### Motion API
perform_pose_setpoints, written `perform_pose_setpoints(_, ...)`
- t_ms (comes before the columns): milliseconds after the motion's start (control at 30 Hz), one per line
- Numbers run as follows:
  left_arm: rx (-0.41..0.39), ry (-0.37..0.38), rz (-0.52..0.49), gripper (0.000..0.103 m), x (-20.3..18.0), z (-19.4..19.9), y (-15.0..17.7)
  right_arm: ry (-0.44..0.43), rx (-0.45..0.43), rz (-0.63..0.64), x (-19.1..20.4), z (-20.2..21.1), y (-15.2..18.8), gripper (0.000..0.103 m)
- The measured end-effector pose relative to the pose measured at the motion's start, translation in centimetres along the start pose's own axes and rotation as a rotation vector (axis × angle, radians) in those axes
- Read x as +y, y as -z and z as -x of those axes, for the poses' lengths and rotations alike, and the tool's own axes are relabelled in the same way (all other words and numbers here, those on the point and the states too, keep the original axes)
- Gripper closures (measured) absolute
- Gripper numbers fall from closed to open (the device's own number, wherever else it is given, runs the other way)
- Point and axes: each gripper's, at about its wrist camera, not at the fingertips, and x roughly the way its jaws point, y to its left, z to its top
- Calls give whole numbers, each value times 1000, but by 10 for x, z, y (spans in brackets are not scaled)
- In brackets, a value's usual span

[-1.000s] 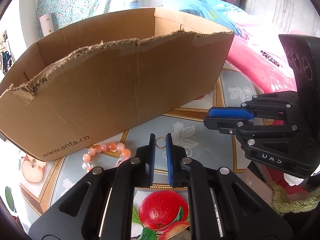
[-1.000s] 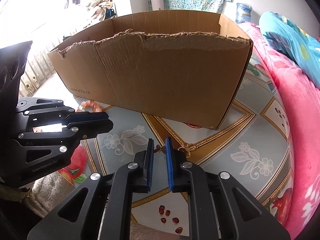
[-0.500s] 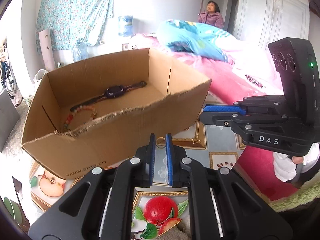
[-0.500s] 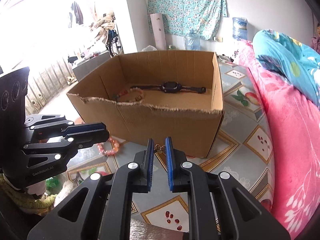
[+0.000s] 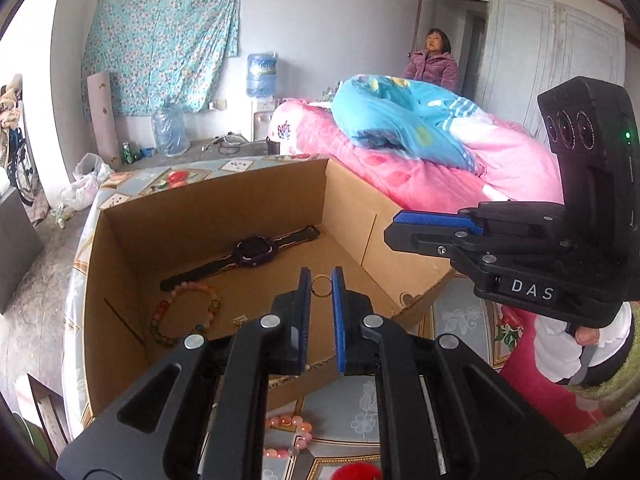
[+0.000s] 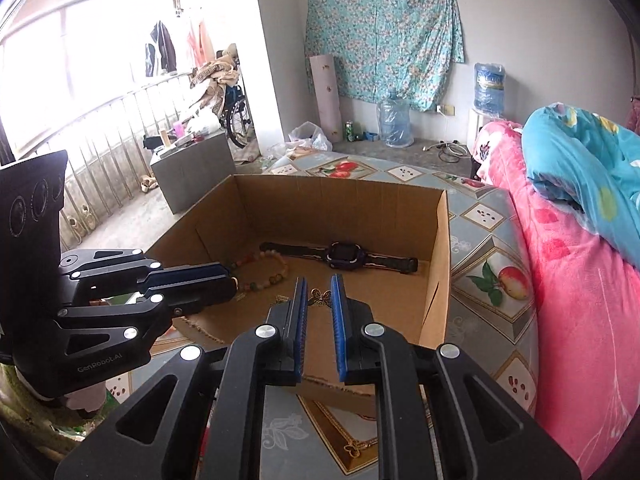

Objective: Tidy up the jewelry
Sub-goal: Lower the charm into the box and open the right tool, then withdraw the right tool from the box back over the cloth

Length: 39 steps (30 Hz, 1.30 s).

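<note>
Left gripper (image 5: 321, 286) nipped on gold ring (image 5: 321, 285), right gripper (image 6: 319, 297) on butterfly charm (image 6: 320, 297), held over cardboard box (image 6: 438, 264) near edge for release inside.

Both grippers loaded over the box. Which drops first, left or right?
Left, marginally. The left gripper holds its gold ring over bare floor of the cardboard box. The right gripper holds a butterfly charm nearer the front wall.

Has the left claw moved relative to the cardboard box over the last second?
Yes. The left claw has risen: a second ago it faced the cardboard box outer wall, now it looks over the rim at the watch inside.
</note>
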Motion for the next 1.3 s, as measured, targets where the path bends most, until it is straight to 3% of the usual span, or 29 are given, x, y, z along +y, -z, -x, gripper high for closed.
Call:
perform_pose_setpoints(167,105,-19,67,94,17,-43,1,8,91,-16,-12,-40,-4,91)
perform_pose_setpoints(333,137,-13,115,92,27,-61,2,23,118,-25,-22,-55,-8,89)
perform_pose_setpoints(500,116,-6,140,87,31,-60,2,6,70,-68,-33,-46,-14,80)
perform_pose_setpoints(767,74,-15,160,85,37,-46,2,11,14,-143,-43,-26,-15,80)
perform_pose_setpoints(867,64,-27,163,76,37,-39,5,13,-1,-172,-45,-17,-12,79)
perform_pose_setpoints(967,46,-32,169,75,37,-29,6,13,-23,-200,-46,-6,-8,78)
perform_pose_setpoints(1233,-33,-57,145,59,29,9,9,34,-67,-199,-35,22,4,62)
perform_pose_setpoints(1300,-52,-70,133,50,25,19,10,37,-82,-197,-30,29,7,58)
